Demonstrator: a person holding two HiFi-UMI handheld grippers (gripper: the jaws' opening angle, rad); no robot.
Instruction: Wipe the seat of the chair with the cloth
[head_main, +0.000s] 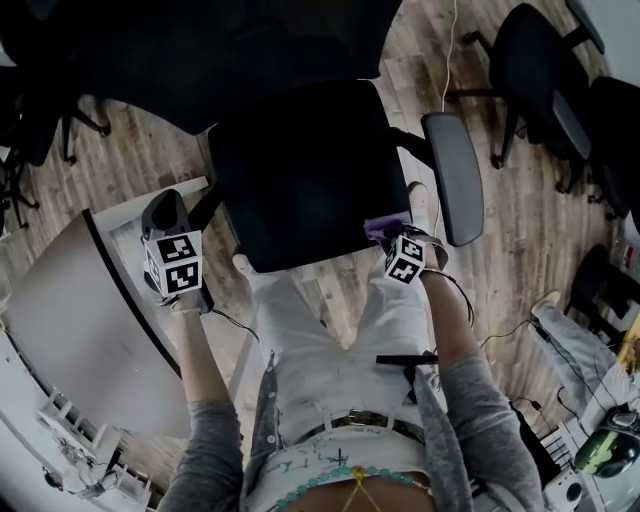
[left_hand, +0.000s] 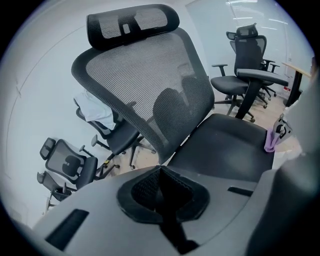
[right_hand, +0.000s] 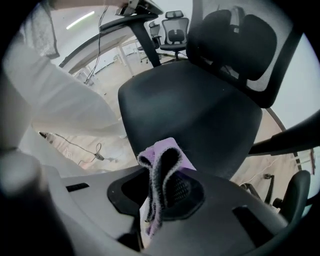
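The black office chair's seat (head_main: 300, 180) lies in front of me in the head view. My right gripper (head_main: 395, 238) is at the seat's front right corner, shut on a folded purple cloth (head_main: 381, 228). In the right gripper view the cloth (right_hand: 159, 172) sticks up between the jaws just above the seat (right_hand: 190, 110). My left gripper (head_main: 168, 222) hovers off the seat's left side, shut with nothing in it (left_hand: 160, 175). From it I see the mesh backrest (left_hand: 150, 85), the seat (left_hand: 225, 145) and the cloth (left_hand: 270, 140) far right.
A grey armrest (head_main: 455, 175) flanks the seat on the right. A white desk (head_main: 70, 320) stands at my left. More black chairs (head_main: 540, 70) stand at the back right on the wood floor. Cables (head_main: 500, 335) trail near my feet.
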